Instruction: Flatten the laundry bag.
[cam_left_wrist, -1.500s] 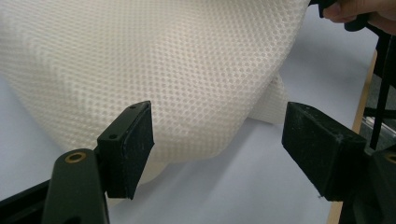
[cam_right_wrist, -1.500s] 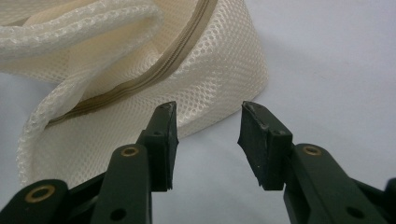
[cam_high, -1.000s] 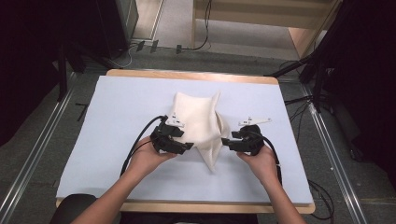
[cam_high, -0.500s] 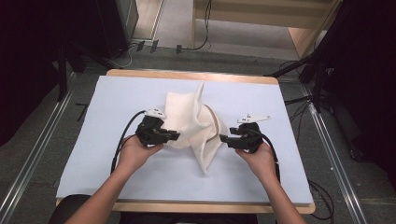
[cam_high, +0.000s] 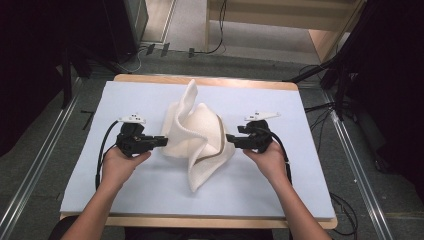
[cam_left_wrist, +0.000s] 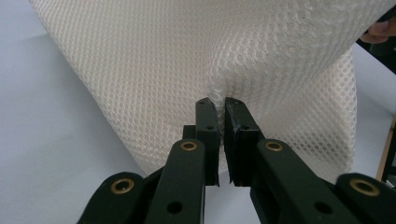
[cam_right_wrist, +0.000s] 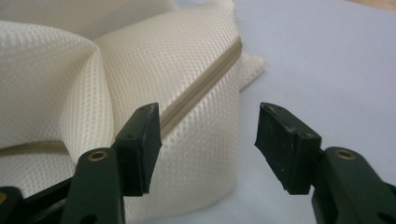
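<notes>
My left gripper (cam_high: 159, 142) pinches a fold of the cream mesh bag (cam_high: 197, 137), which stands crumpled mid-table on the pale blue mat (cam_high: 300, 185). My right gripper (cam_right_wrist: 208, 142) hangs spread beside the zipper seam (cam_right_wrist: 198, 95), gripping nothing. I judge the bag neither flattened nor folded yet. There is bare mat all around, with the table edges well clear.

The left gripper (cam_high: 161, 141) points toward 3 o'clock, jaws pinched nearly together. The right gripper (cam_high: 230, 139) points toward 9 o'clock, jaws spread wide. Both forearms enter from 6 o'clock, hands wrapped around the grippers.
</notes>
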